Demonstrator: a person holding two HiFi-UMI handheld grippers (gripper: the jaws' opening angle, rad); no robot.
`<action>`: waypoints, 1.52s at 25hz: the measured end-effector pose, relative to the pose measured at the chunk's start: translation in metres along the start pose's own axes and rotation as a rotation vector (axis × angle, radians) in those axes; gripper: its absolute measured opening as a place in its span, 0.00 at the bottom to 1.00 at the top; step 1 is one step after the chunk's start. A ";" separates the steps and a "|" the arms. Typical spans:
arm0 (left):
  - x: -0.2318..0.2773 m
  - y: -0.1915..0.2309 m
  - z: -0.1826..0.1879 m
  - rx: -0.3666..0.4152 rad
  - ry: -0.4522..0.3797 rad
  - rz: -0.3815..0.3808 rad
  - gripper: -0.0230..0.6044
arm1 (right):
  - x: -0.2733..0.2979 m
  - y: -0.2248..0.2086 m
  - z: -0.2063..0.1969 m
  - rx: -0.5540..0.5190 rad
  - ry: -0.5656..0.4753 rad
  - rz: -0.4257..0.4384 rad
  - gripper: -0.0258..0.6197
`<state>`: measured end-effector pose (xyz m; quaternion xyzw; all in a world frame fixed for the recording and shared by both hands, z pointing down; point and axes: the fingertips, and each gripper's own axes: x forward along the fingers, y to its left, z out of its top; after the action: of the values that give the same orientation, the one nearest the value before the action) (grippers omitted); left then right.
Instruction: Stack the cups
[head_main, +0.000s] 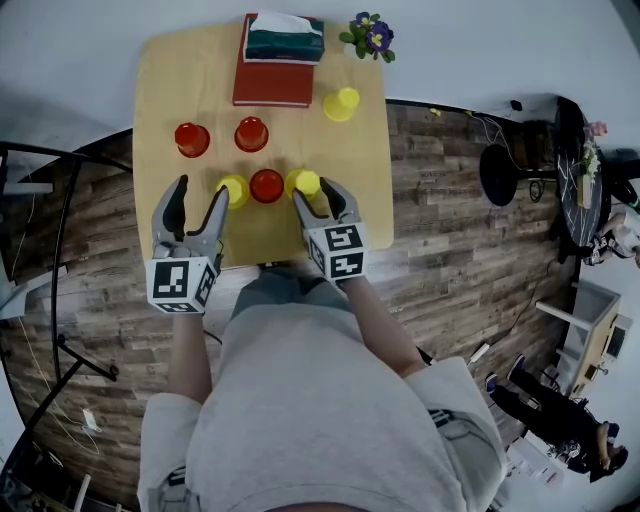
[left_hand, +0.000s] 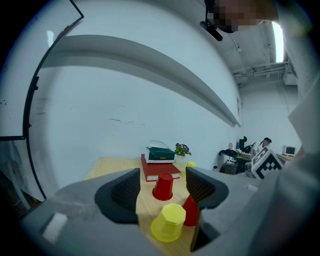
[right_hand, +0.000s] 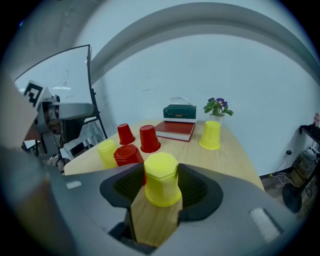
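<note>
The right hand-held gripper (head_main: 318, 197) is holding its jaws well apart. The right yellow cup (right_hand: 161, 180) is standing mouth down on the counter (head_main: 170, 90) between them. The pads are flanking the cup's sides without visibly pressing on it, so this hand-held gripper is grasping nothing. In the head view the cup is sitting right at the fingertips, closer to the inner finger.

The left hand-held gripper (head_main: 200, 197) is also standing wide open and carrying nothing. The left yellow cup (left_hand: 170, 222) is sitting upside down low in its gap, nearer the right jaw. From above, that cup is resting just beside the tip of the inner finger.

The middle red cup (head_main: 266, 185) is standing between the two yellow ones, making a row along the counter's near part. In the left gripper view the right jaw is partly covering it.

Farther back, the back-left red cup (head_main: 192, 139) and the back-centre red cup (head_main: 251, 134) are standing well apart from both tools. The far yellow cup (head_main: 341, 103) is standing beside the red book (head_main: 273, 85). A green tissue box (head_main: 285, 40) is lying on that book, with a potted flower (head_main: 369, 36) near it. All six cups are standing singly.
</note>
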<state>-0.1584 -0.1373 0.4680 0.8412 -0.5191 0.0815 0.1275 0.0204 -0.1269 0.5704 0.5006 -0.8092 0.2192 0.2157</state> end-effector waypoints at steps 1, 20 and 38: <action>-0.001 0.000 0.000 0.000 0.000 0.001 0.50 | 0.000 0.000 0.000 -0.004 0.000 0.000 0.38; 0.032 0.050 -0.016 0.059 0.084 0.042 0.57 | -0.042 0.001 0.089 0.087 -0.292 0.019 0.39; 0.094 0.111 -0.080 0.099 0.305 0.153 0.42 | -0.056 -0.001 0.081 0.078 -0.257 -0.035 0.39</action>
<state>-0.2158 -0.2407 0.5842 0.7824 -0.5514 0.2431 0.1568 0.0338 -0.1338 0.4726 0.5466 -0.8121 0.1810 0.0945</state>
